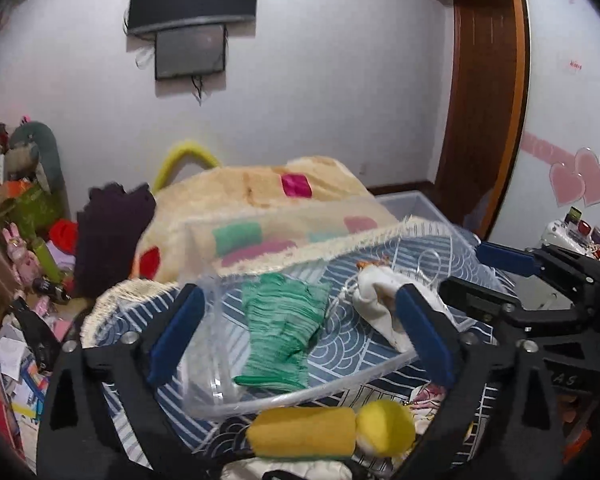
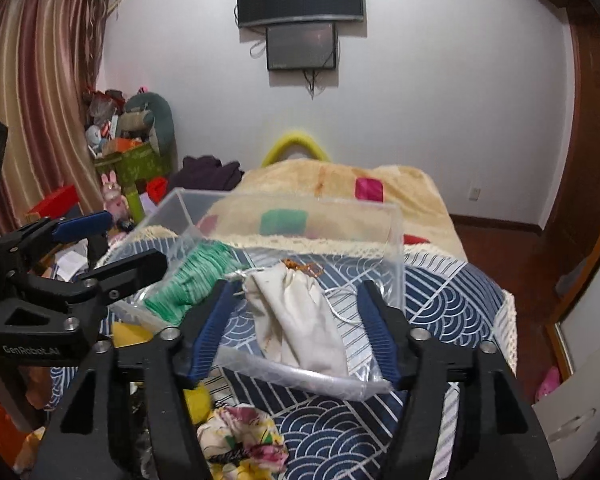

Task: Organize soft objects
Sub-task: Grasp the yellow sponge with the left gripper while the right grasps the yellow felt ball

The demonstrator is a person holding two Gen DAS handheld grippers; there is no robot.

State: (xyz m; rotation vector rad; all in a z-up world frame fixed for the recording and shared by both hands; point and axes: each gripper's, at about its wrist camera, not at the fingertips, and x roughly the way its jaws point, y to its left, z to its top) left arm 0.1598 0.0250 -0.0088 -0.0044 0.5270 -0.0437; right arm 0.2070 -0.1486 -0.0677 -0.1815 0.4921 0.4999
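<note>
A clear plastic box (image 2: 396, 240) is seen sitting on the blue and white patterned bed cover (image 2: 452, 300), and everything here is placed from that box. Inside the box, a green knitted cloth (image 1: 284, 320) is laid on the left side and a white cloth bag (image 2: 300, 320) is laid on the right side, a little apart from each other. The left gripper (image 1: 296, 328) is held in front of the box with its jaws spread wide, one on each side of the green cloth, and nothing is gripped. The right gripper (image 2: 296, 320) is also held in front of the box with its jaws wide apart around the white bag, and nothing is pinched; whether the bag is touched cannot be told. Just in front of the box, on the bed cover, a yellow soft toy (image 1: 332, 428) is laid down. A flowery cloth (image 2: 240, 436) is bunched up near it, also in front of the box. Behind the box, a cream blanket (image 2: 340, 184) with colored squares is piled on the bed.
</note>
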